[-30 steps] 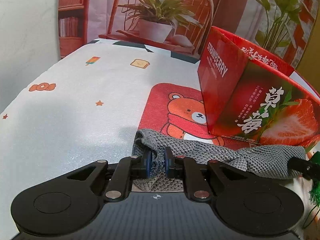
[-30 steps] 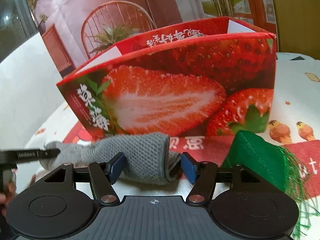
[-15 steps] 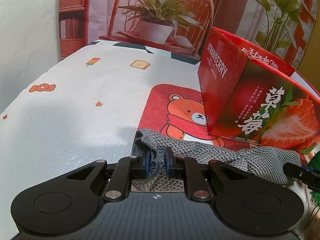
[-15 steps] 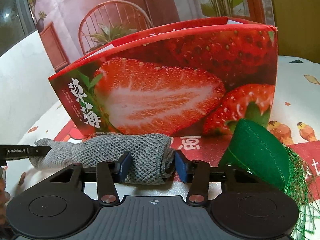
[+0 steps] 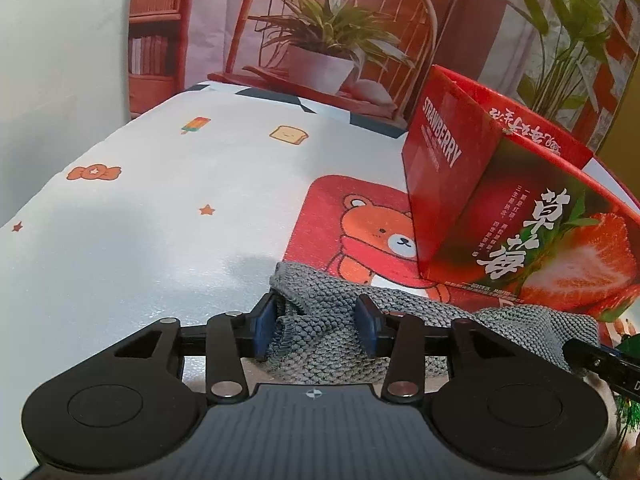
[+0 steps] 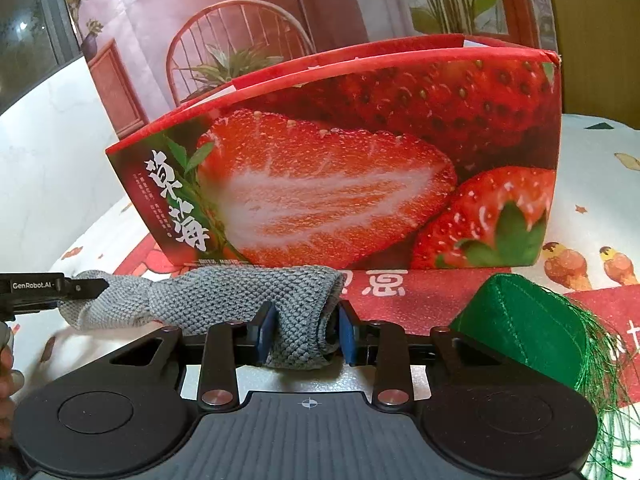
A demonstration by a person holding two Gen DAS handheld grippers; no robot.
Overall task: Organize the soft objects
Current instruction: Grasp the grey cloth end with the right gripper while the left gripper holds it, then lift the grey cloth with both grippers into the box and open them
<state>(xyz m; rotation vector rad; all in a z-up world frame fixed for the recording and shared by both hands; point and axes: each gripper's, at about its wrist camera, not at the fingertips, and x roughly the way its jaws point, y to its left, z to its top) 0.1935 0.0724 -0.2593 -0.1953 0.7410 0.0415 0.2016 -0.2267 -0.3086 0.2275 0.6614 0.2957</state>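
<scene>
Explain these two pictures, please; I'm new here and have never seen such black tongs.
A person holds a gripper in each hand; each carries a camera looking forward along its jaws, so the black frame below is the tool itself. One picture comes from the left gripper, the other from the right gripper. On the white patterned table cover lie a red bear mat, a red strawberry-printed cardboard box, a green tasselled fabric piece and a grey knitted cloth. The right jaws pinch the cloth's rolled end; the left jaws stand open around its other end.
</scene>
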